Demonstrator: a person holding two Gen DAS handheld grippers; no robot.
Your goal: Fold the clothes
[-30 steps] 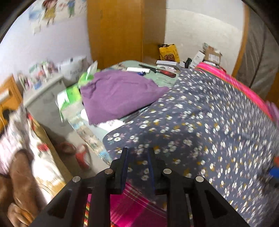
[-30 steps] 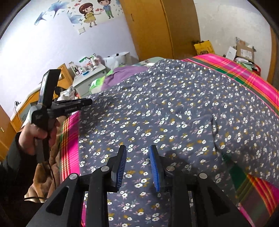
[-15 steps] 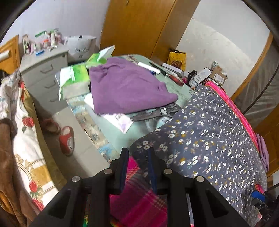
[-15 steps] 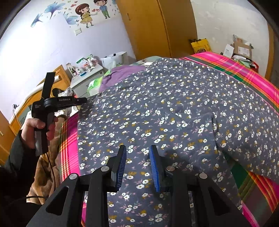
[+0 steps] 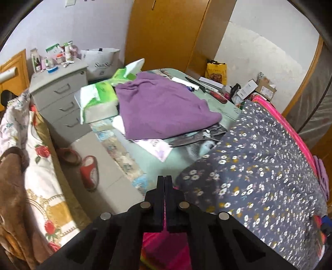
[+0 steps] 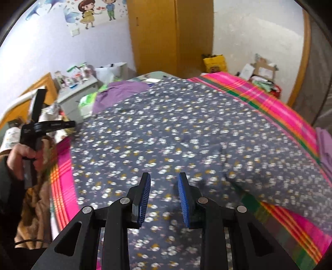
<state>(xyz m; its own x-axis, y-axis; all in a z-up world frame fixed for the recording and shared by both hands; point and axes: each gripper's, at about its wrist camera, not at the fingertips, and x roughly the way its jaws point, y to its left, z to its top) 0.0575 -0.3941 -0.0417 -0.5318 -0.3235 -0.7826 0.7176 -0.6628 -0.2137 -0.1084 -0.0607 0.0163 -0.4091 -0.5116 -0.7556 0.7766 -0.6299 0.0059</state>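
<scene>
A bedroom interior. Pale lilac painted wall (image 6: 62, 52) bearing a cartoon sticker of two children (image 6: 96, 12); tall orange-brown wooden wardrobe (image 5: 166, 31) beside a rough white plastered wall (image 5: 259, 52). Grey three-drawer bedside cabinet (image 5: 60, 99) stands on the pale tiled floor (image 5: 97, 155), its top crowded with small bottles. Orange wooden door frame (image 6: 305, 62) at right, next to a grey translucent plastic curtain (image 5: 311, 108). Even, soft lighting.

Left gripper (image 5: 165, 178) jaws just closed, nothing visibly between them, tips beside floral garment (image 5: 259, 172) corner; purple cloth (image 5: 161, 106) beyond.
</scene>
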